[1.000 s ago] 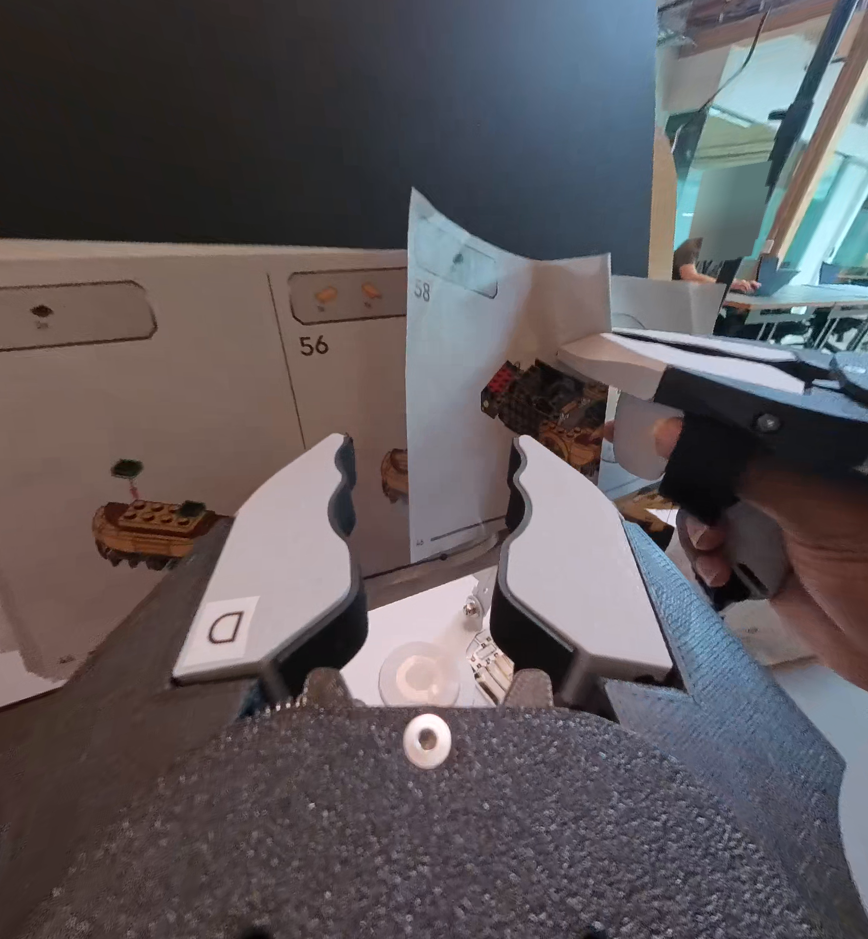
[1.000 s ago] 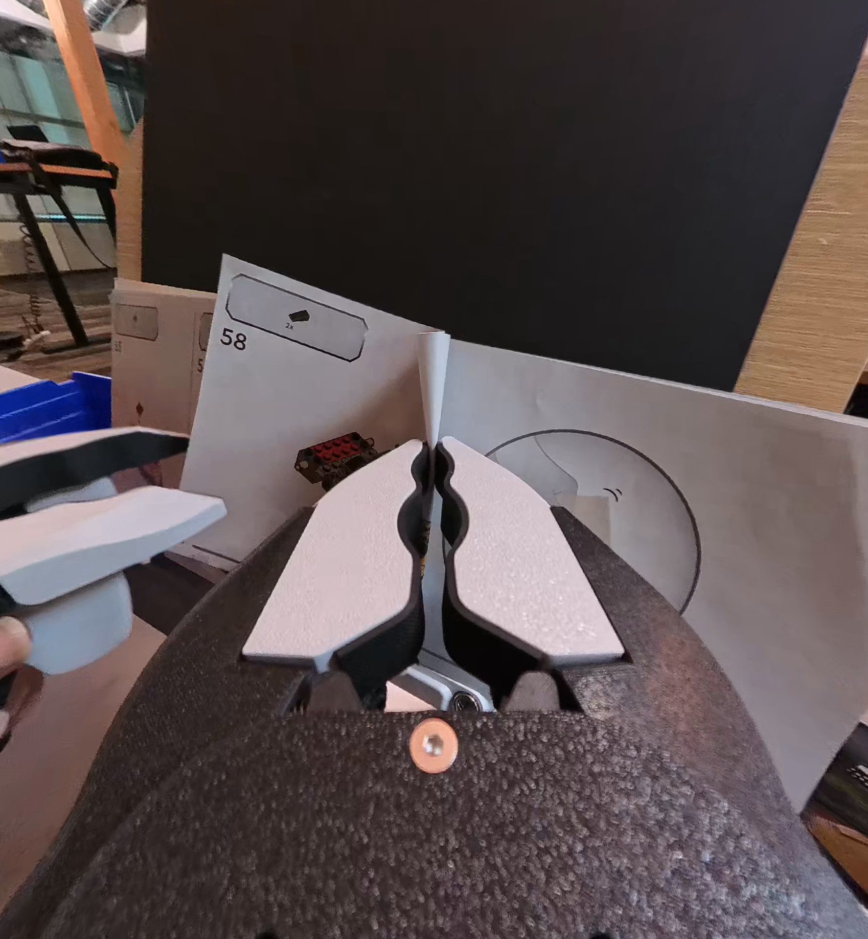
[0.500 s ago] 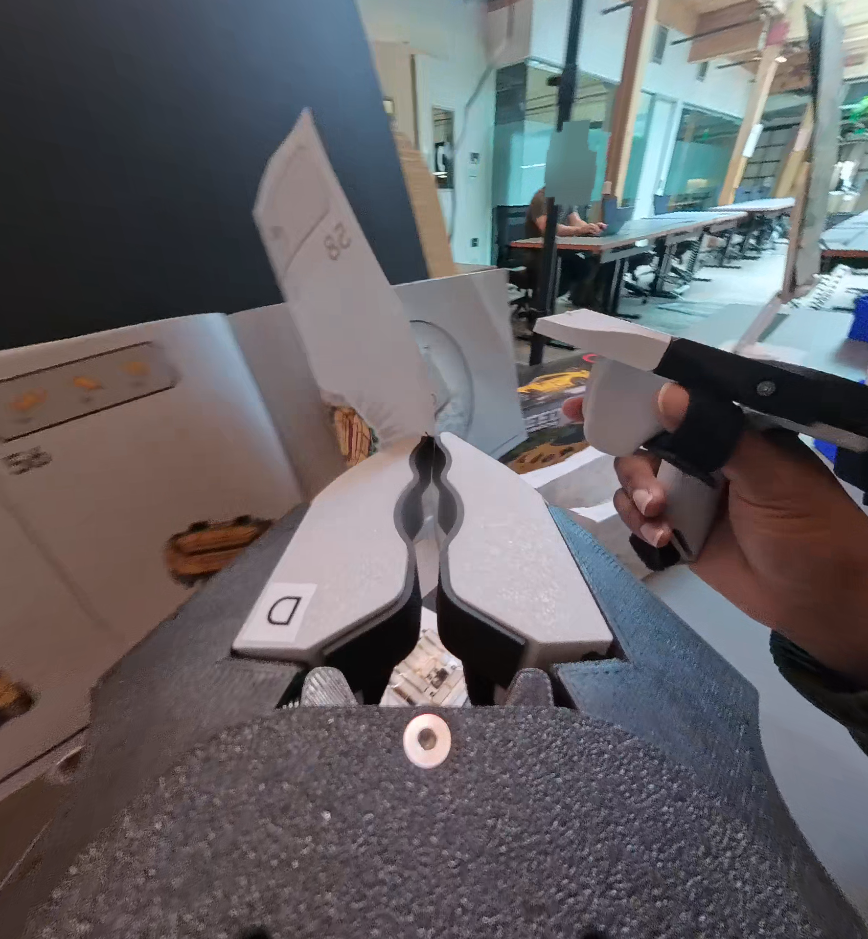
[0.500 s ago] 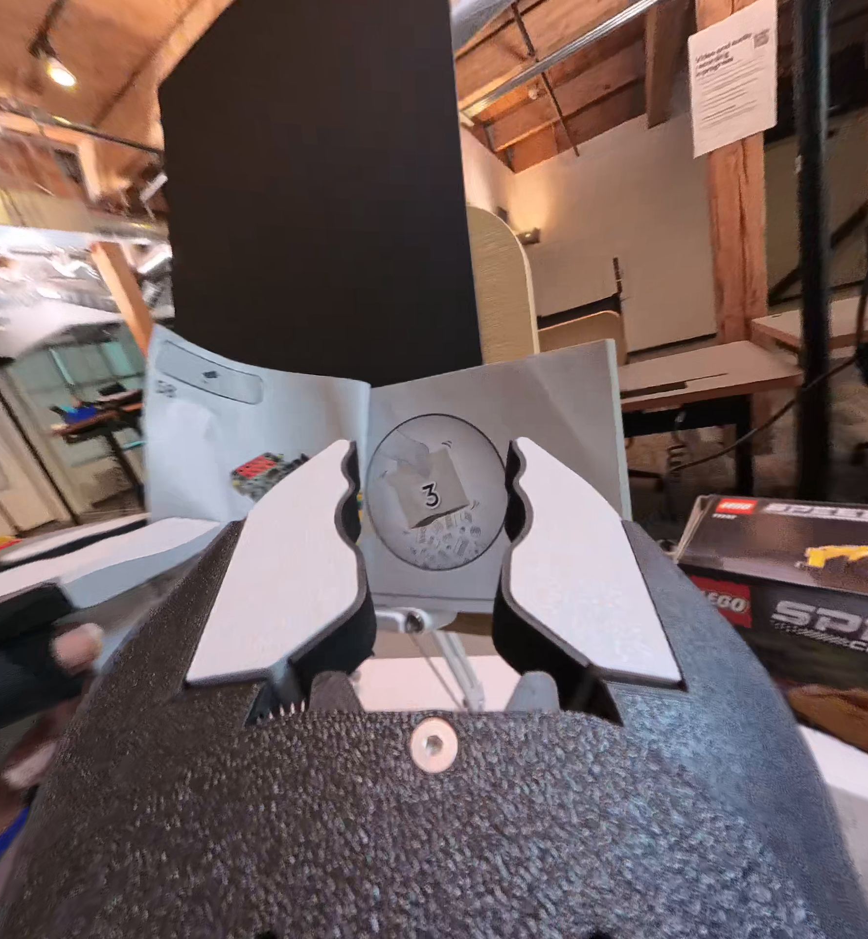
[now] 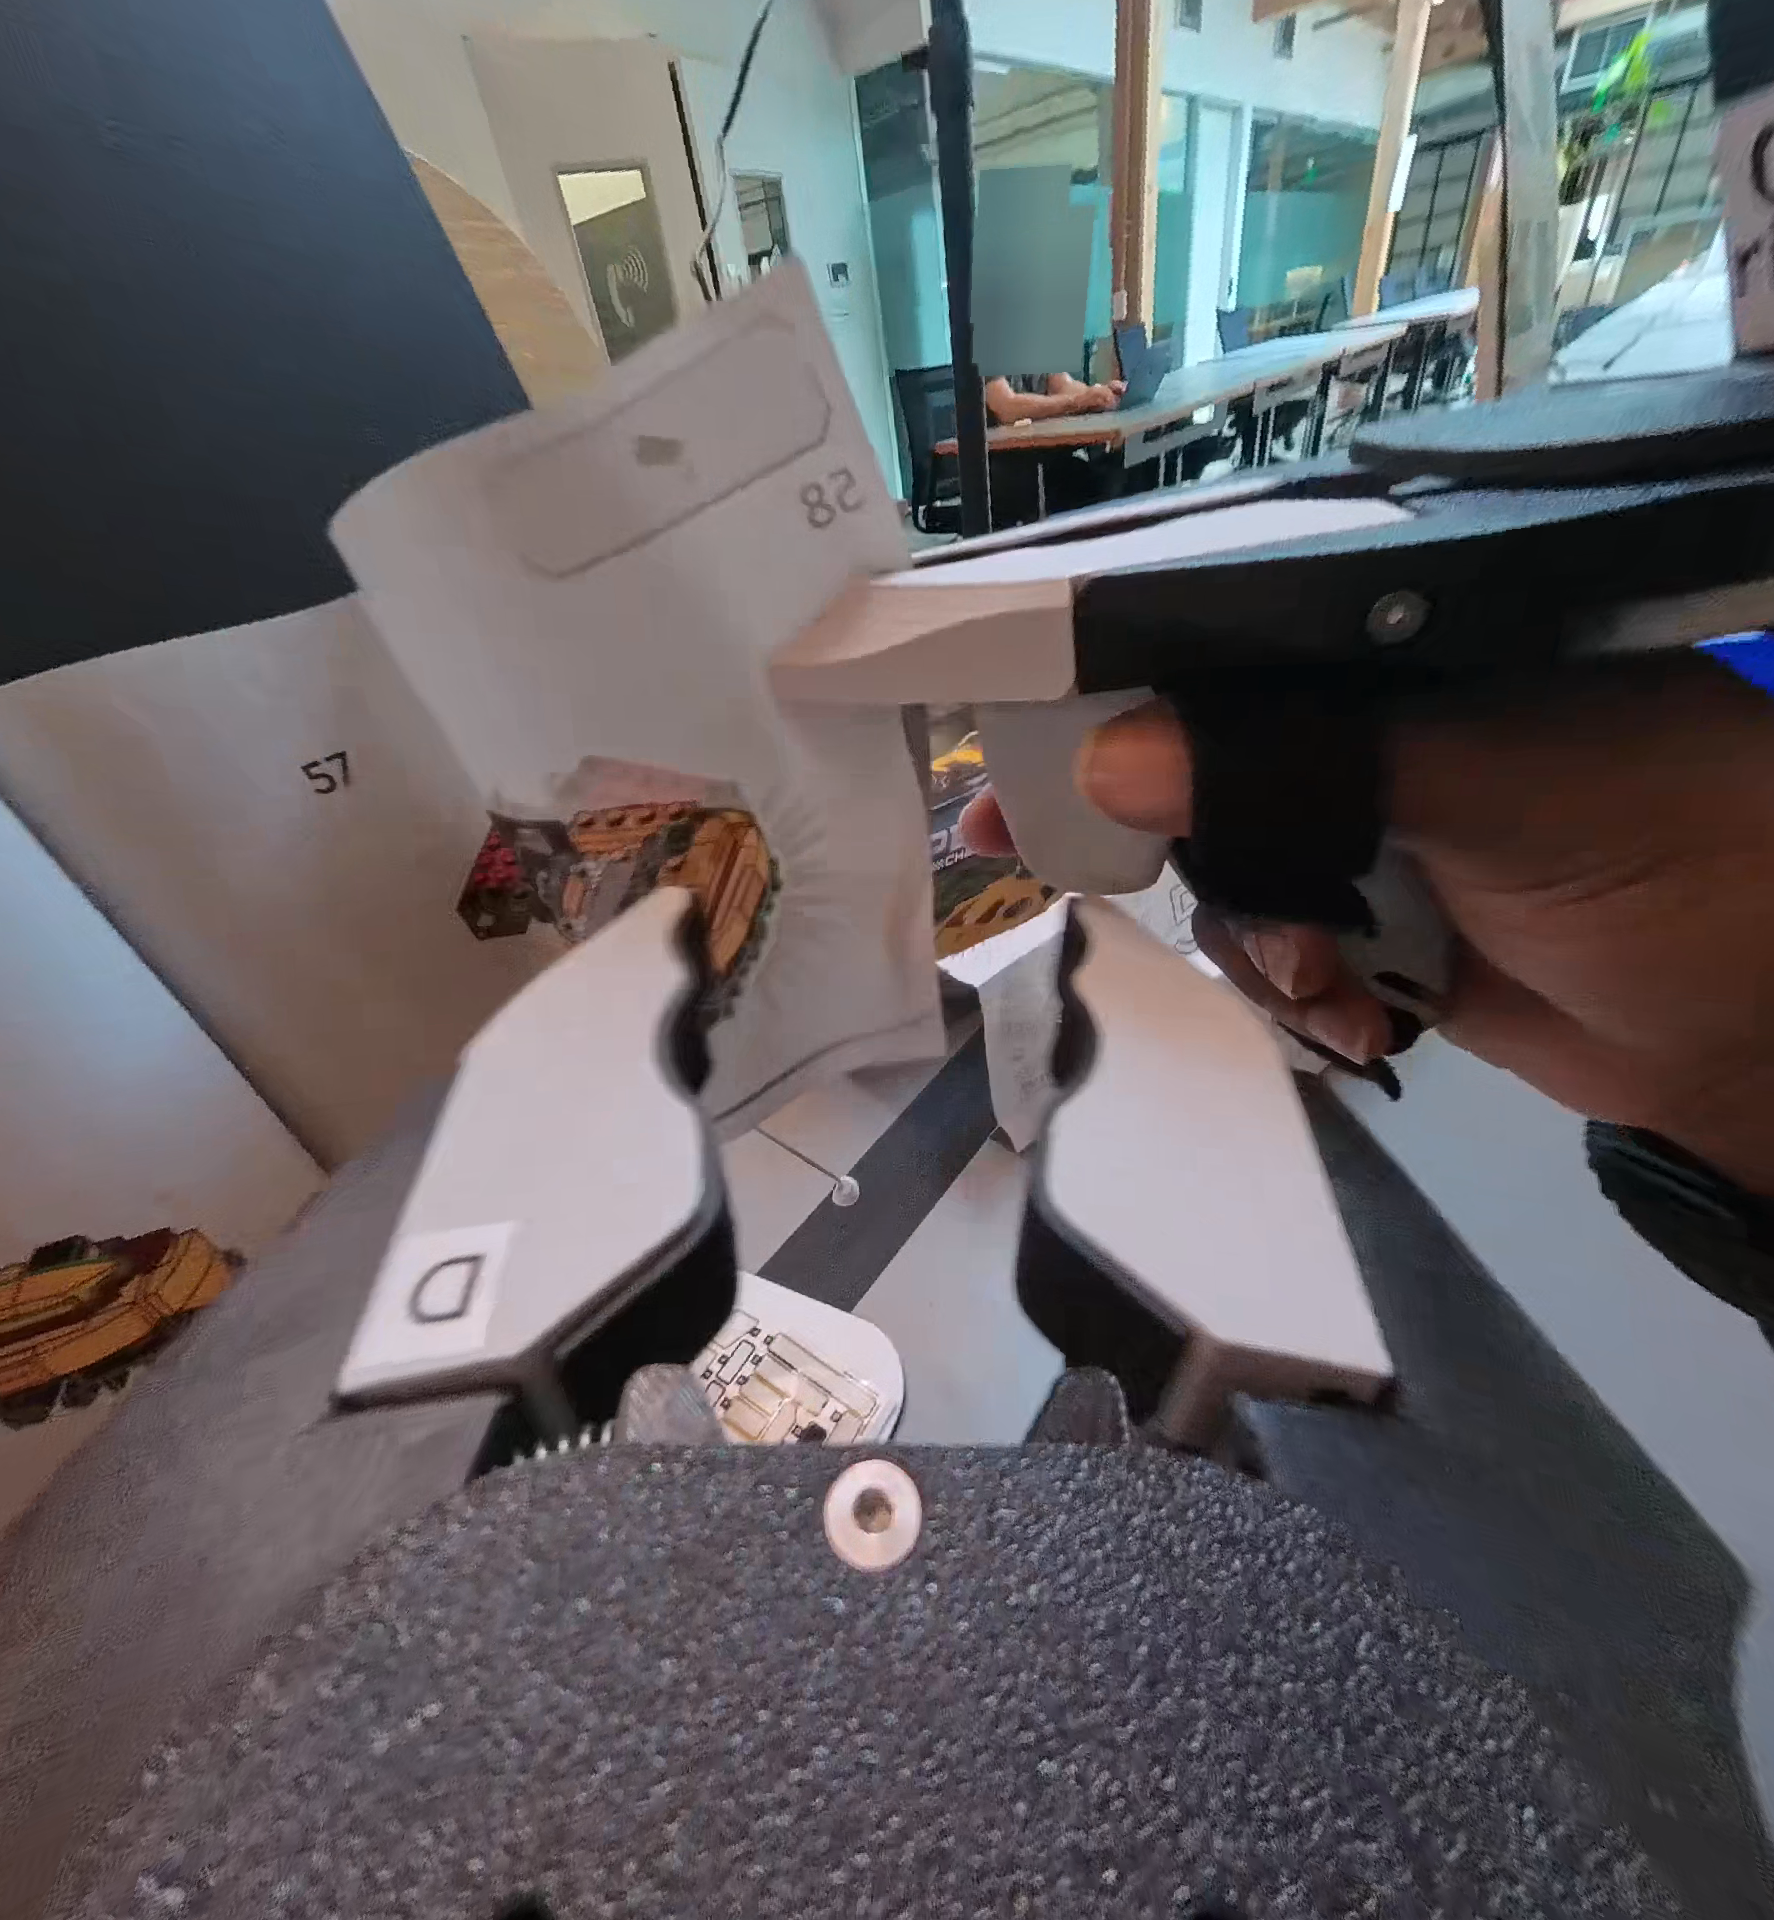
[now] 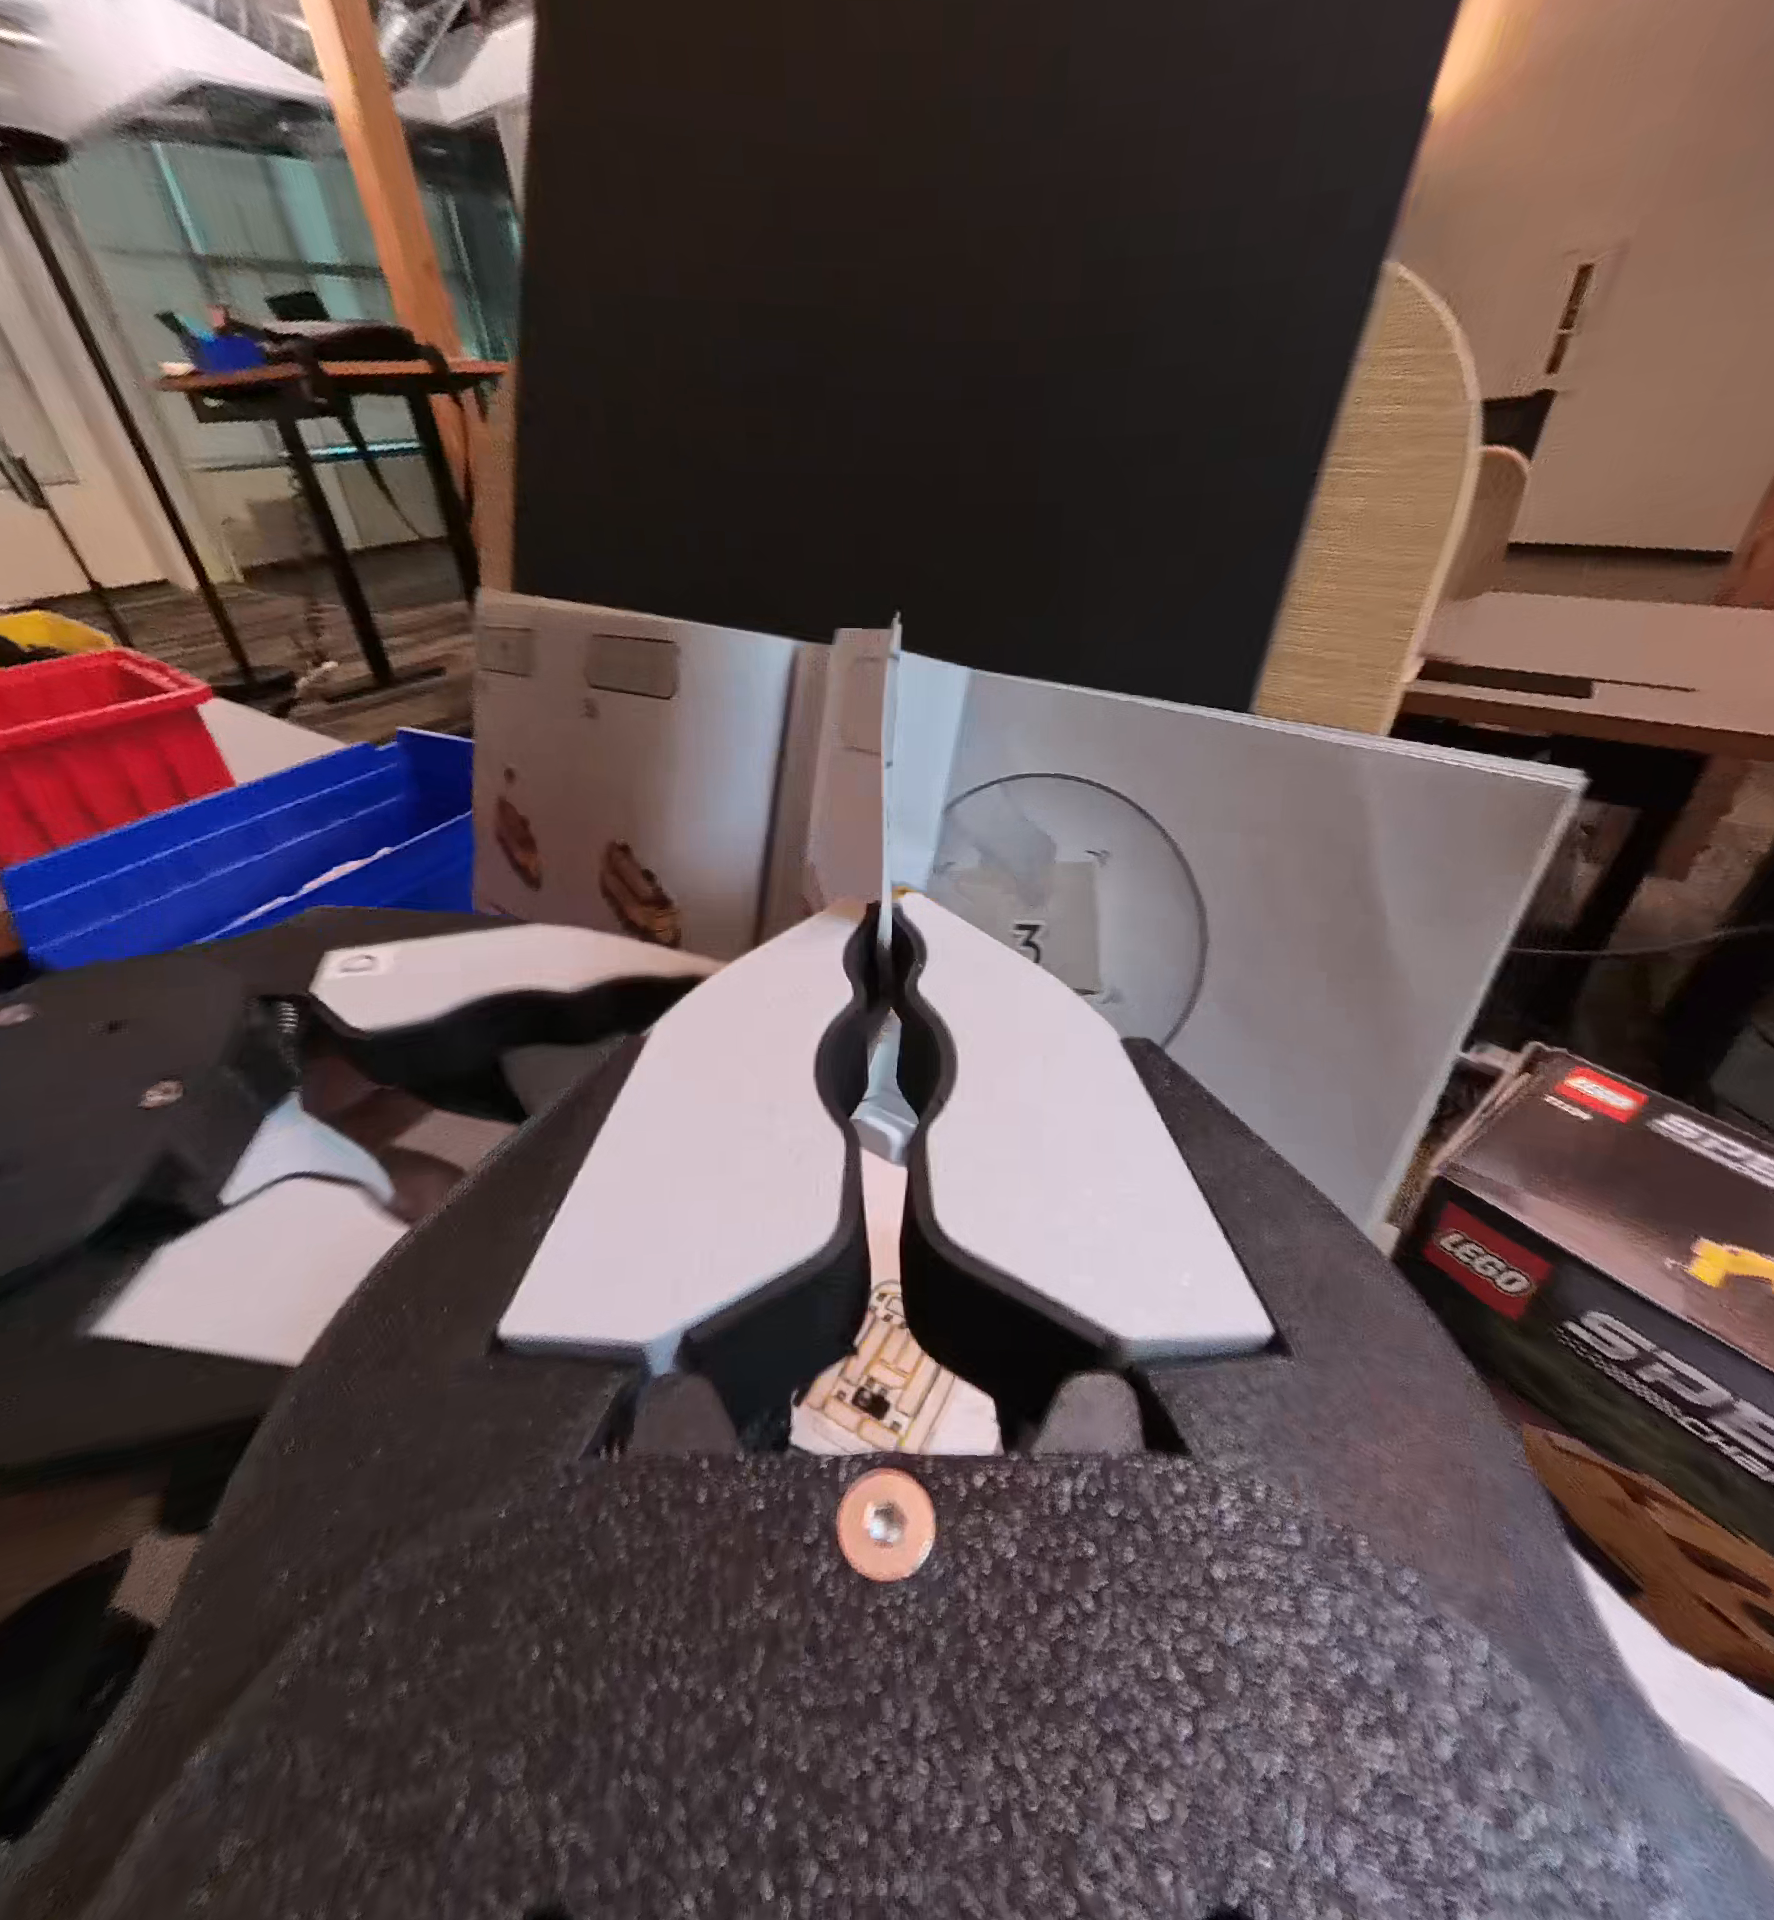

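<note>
Page (image 6: 888,769) stands pinched edge-on in the right hand-held gripper (image 6: 885,935); left hand-held gripper (image 5: 878,935) gapes empty beside it. Best held gently, lest paper tear.

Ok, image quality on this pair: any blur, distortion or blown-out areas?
Left wrist view: the lifted page and booklet are motion-smeared, windows behind glare bright, wide-angle bending at the edges. Right wrist view: sharper centre, though the left gripper and the red bin smear; black panel shows no detail.
</note>
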`<action>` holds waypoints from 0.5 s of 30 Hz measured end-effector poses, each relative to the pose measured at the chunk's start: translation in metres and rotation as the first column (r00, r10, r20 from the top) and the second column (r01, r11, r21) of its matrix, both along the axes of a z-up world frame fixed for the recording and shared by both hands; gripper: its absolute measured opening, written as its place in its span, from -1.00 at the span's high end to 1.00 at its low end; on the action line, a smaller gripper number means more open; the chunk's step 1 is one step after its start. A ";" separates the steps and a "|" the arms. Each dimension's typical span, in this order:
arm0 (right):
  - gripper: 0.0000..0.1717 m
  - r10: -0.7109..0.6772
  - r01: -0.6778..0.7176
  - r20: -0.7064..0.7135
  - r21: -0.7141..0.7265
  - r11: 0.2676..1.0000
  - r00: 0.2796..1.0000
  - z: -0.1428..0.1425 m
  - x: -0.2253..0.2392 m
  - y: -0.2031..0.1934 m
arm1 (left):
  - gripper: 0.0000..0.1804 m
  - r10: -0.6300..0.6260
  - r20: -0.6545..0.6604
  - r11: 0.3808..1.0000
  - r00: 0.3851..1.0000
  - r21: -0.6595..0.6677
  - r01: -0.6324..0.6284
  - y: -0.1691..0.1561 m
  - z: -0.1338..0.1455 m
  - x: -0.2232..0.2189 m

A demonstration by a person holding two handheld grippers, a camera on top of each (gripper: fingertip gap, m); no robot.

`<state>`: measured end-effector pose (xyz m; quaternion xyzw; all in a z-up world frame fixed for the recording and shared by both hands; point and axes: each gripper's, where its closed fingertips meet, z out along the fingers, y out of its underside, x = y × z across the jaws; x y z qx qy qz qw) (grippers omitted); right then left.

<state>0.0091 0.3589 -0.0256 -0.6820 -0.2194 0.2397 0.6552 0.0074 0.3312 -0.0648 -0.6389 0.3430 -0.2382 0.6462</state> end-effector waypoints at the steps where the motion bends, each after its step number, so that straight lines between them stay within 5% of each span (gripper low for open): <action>1: 1.00 -0.011 0.011 -0.006 -0.002 1.000 1.000 0.000 0.004 0.003 | 0.16 0.004 0.020 1.000 1.000 -0.003 -0.004 0.001 0.003 -0.003; 10: 1.00 -0.234 0.232 0.079 0.033 0.972 0.969 -0.008 0.052 0.048 | 0.24 0.131 -0.115 0.991 0.985 0.003 -0.131 0.034 -0.003 -0.019; 15: 0.97 -0.301 0.303 0.140 0.002 0.953 0.943 -0.029 0.068 0.067 | 0.50 0.351 -0.290 0.936 0.890 0.076 -0.344 0.065 -0.013 -0.041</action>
